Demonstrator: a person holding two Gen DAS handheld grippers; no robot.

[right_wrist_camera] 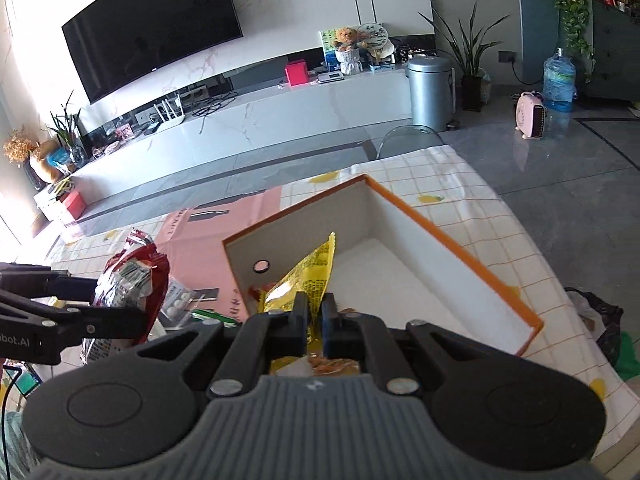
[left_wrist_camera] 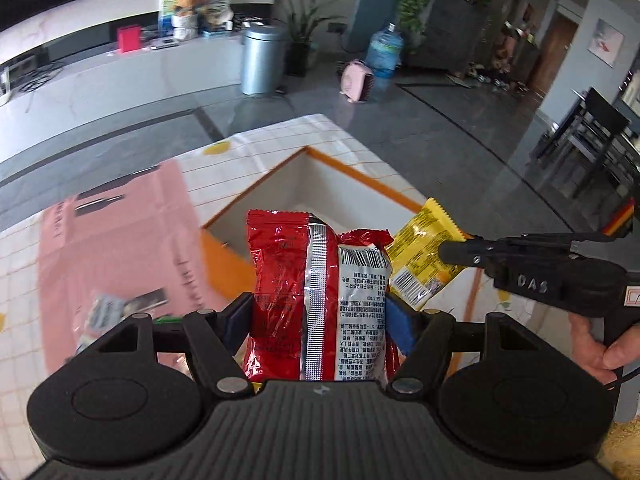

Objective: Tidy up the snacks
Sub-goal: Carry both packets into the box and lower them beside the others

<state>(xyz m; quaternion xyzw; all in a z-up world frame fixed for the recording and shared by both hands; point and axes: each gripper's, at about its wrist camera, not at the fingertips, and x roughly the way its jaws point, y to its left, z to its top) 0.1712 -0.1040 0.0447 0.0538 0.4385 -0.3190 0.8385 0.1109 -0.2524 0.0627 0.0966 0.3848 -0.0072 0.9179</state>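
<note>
Red snack bag sits upright between the left gripper fingers, which are spread wide and press on its two sides; bag held above the surface. Yellow snack packet pinched at its edge by the right gripper, fingers pressed nearly together. Both snacks hang over the near corner of the orange-rimmed box. Pink sheet lies left of the box on the checked cloth.

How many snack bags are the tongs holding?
2. The red bag is in the left tongs, the yellow bag in the right tongs, over the box. More may be hidden.
</note>
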